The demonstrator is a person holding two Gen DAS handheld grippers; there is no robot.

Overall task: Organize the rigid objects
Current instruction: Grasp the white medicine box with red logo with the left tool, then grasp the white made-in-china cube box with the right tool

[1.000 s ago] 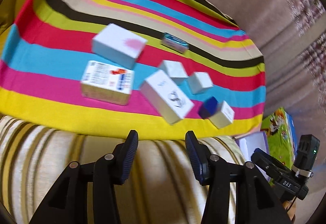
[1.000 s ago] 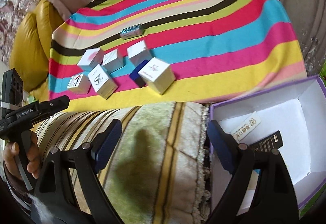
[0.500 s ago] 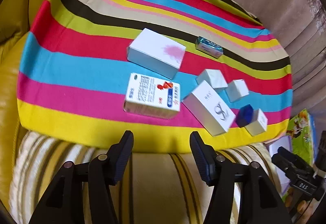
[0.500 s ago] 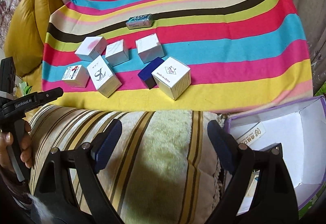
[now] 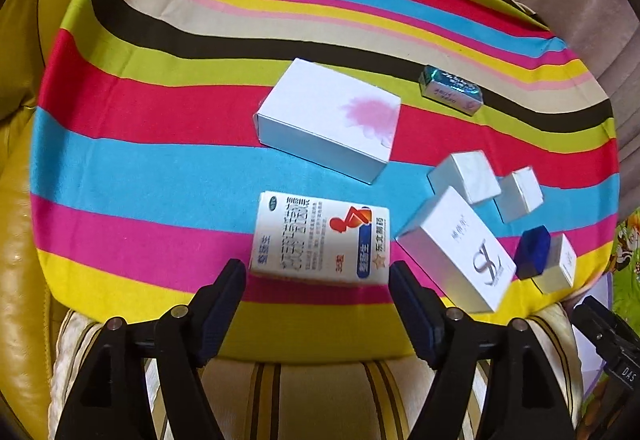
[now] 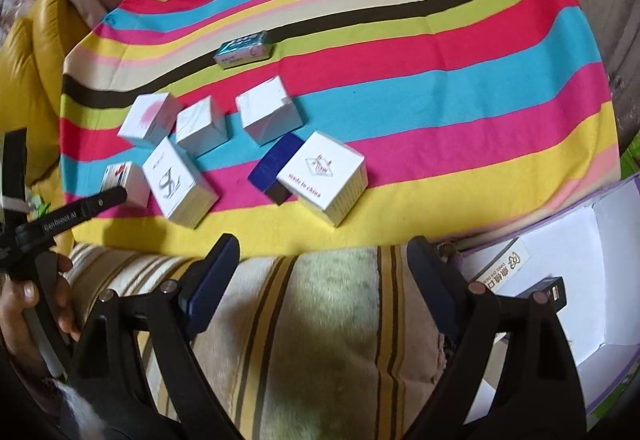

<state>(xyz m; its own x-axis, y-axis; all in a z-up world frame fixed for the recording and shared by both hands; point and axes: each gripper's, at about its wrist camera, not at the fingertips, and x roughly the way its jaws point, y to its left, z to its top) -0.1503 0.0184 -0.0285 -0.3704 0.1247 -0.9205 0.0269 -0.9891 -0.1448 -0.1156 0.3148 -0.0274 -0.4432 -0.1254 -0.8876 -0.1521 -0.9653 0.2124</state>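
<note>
Here, the left tool (image 5: pixel 316 276) hangs with its jaws wide apart and nothing between them, its tips just short of the near edge of the printed medicine box (image 5: pixel 320 238), which lies flat on the striped cloth (image 5: pixel 160 160). Beyond the medicine box sits the white box with a pink blot (image 5: pixel 328 120), slightly apart from it. To the right of the medicine box, almost touching its corner, lies the white box with a silver monogram (image 5: pixel 458 248), and beyond that 2 small white cubes (image 5: pixel 466 176) stand side by side. Farther right of the medicine box, a dark blue block (image 5: pixel 532 252) leans against a white cube marked "made in china" (image 6: pixel 324 174). A small teal packet (image 5: pixel 450 88) lies well apart from the medicine box, toward the far right of the cloth on a pale stripe. The right tool (image 6: pixel 320 264) is also spread wide and holds nothing, hovering above a cream striped cushion (image 6: pixel 320 340) at the near hem of the cloth. Right of that cushion stands an open purple-edged carton (image 6: pixel 608 260) with a white interior, holding a white labelled box (image 6: pixel 504 268) and a black item (image 6: pixel 556 290).
</note>
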